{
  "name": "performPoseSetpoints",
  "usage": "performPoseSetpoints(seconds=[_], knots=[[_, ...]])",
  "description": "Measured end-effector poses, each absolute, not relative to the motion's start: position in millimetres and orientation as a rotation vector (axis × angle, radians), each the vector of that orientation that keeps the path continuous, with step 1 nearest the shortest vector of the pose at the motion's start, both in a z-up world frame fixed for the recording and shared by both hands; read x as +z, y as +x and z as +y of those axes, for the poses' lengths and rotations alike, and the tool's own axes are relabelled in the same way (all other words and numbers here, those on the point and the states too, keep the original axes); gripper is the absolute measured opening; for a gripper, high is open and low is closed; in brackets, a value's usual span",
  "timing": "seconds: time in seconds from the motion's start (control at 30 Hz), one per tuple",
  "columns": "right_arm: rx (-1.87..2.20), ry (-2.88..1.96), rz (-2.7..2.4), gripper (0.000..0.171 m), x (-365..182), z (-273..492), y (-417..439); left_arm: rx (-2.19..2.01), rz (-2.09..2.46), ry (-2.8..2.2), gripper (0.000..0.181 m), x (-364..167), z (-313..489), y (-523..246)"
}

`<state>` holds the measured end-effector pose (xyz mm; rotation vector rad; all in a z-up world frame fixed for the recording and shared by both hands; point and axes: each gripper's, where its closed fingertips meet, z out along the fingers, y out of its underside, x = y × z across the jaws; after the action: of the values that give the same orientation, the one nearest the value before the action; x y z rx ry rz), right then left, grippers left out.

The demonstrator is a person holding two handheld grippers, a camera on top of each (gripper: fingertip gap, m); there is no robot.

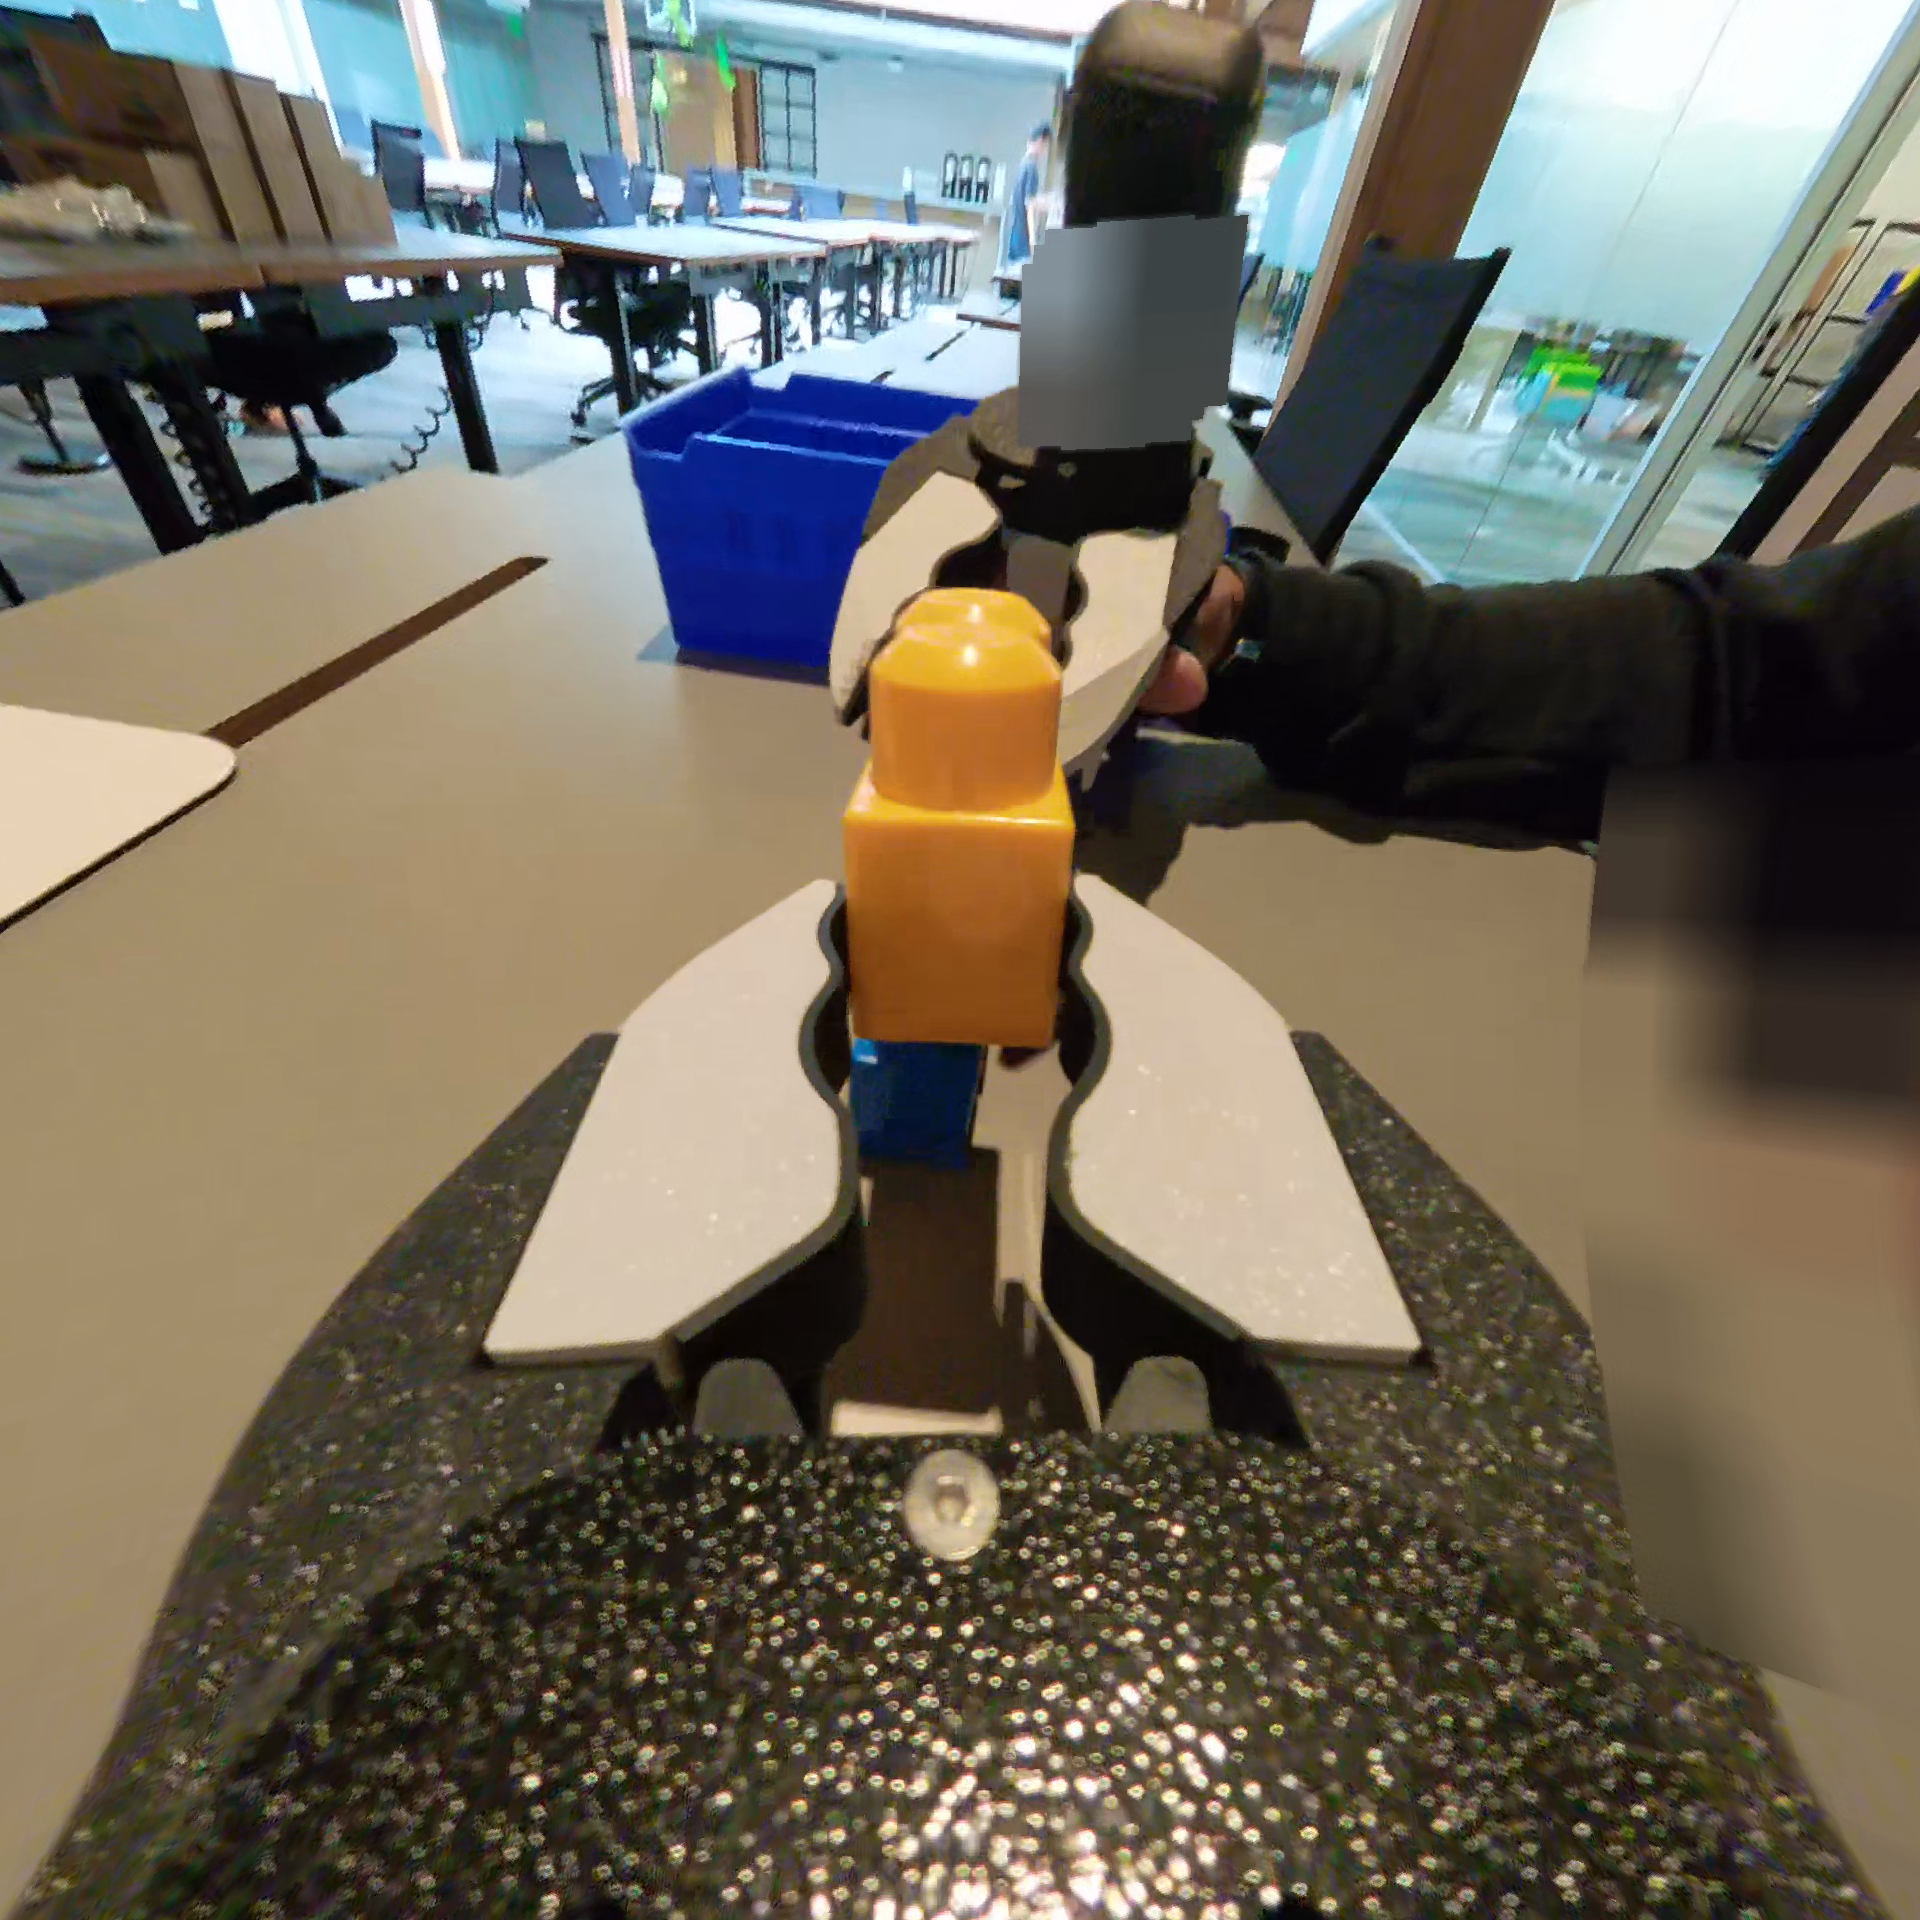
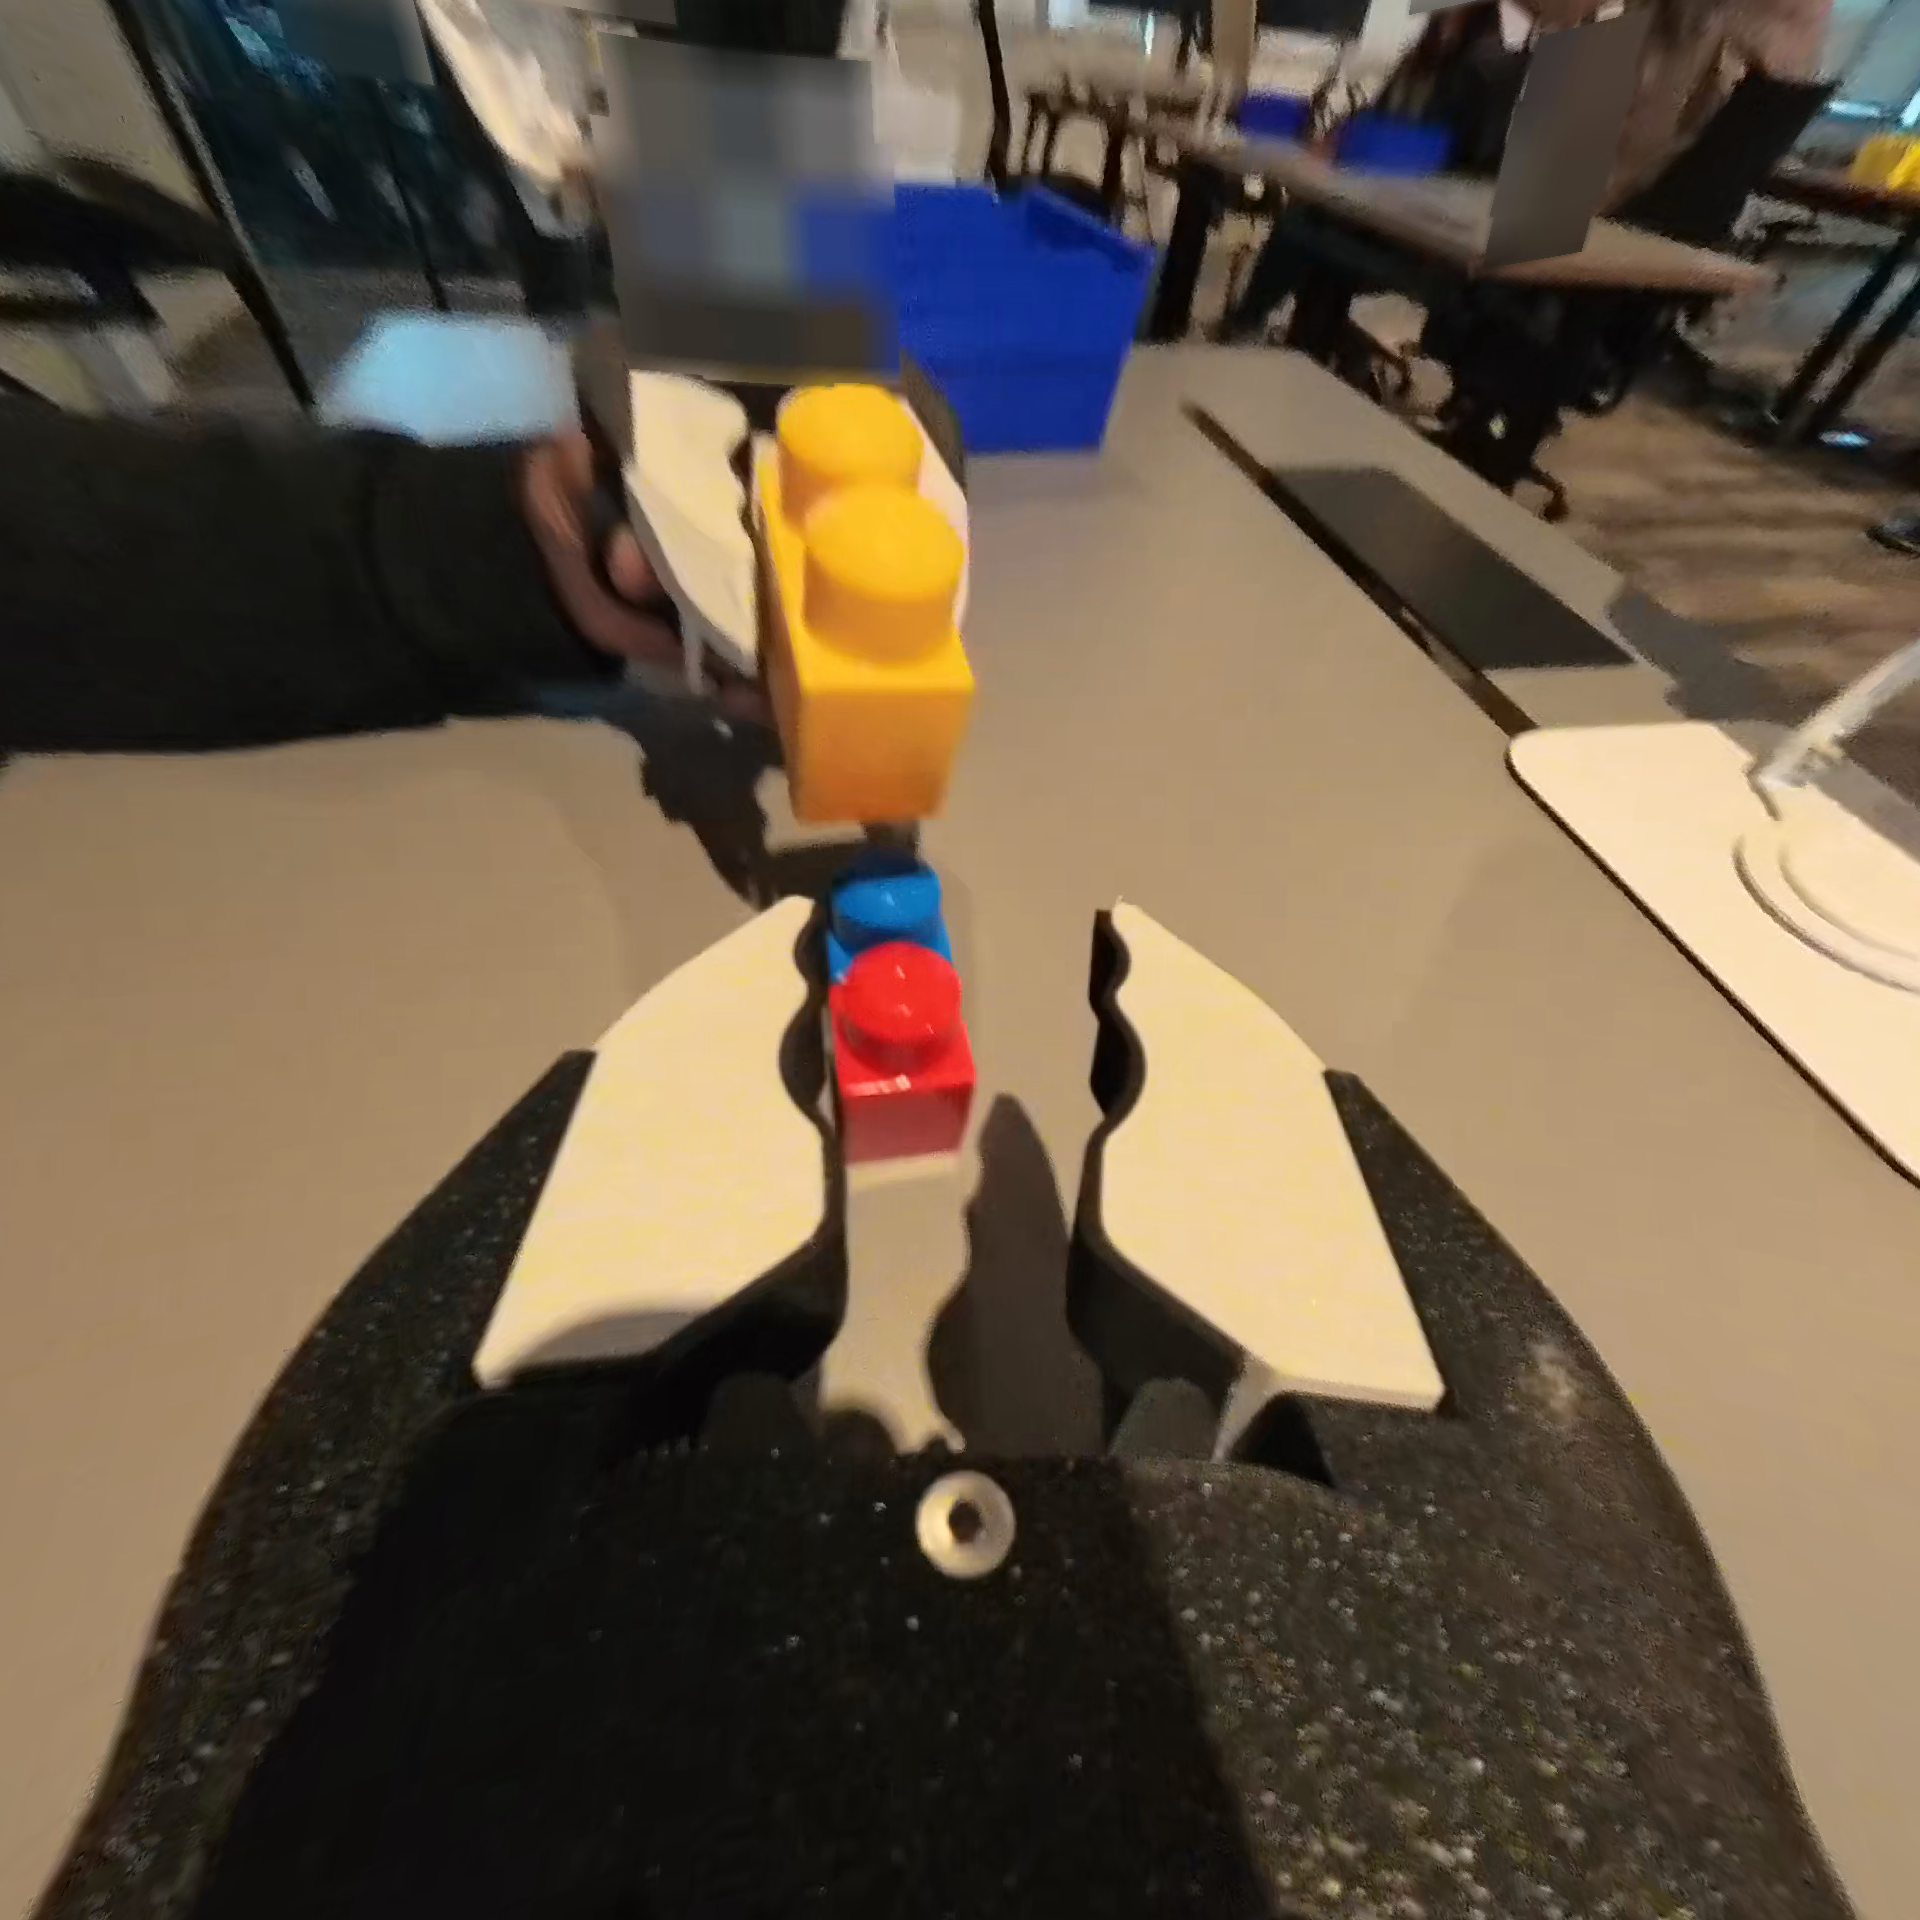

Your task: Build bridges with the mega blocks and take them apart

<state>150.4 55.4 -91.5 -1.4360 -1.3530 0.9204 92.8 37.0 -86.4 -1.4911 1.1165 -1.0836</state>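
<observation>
My left gripper (image 1: 956, 904) is shut on a yellow two-stud block (image 1: 956, 914) and holds it off the grey table (image 1: 416, 935). In the right wrist view the yellow block (image 2: 862, 644) hangs just above a blue block (image 2: 888, 914), with a small gap showing. A red block (image 2: 902, 1070) stands right in front of the blue one. The blue block (image 1: 914, 1101) shows under the yellow one in the left wrist view. My right gripper (image 2: 956, 935) is open, low over the table, with the red block between its fingers, close to the left finger (image 2: 707, 1091). It faces the left gripper (image 2: 707, 520).
A blue bin (image 1: 748, 499) stands on the table behind the blocks; it also shows in the right wrist view (image 2: 1018, 312). A white mat (image 2: 1714, 883) lies at the table's side, seen too in the left wrist view (image 1: 83, 790). Dark slots (image 1: 374, 649) cut the tabletop. The gap from one gripper's tips to the other's is roughly 7 cm.
</observation>
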Motion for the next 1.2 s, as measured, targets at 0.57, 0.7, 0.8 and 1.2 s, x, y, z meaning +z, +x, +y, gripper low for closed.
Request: performPoseSetpoints(seconds=[0.57,0.7,0.8,1.2], knots=[[0.948,-1.424,-1.426,0.037,-89.3,39.5,126.0,-1.024,1.183,-1.518,0.037,-100.6,34.8,114.4],[0.928,-1.435,-1.442,0.037,-90.6,43.4,131.0,-1.029,1.159,-1.512,0.035,-97.8,37.4,110.6],[0.949,-1.454,-1.443,0.037,-92.5,46.1,134.6,-1.039,1.145,-1.515,0.033,-97.9,39.2,108.5],[0.913,-1.524,-1.498,0.037,-112.2,51.7,134.0,-0.928,1.218,-1.614,0.031,-116.4,43.6,101.0]])
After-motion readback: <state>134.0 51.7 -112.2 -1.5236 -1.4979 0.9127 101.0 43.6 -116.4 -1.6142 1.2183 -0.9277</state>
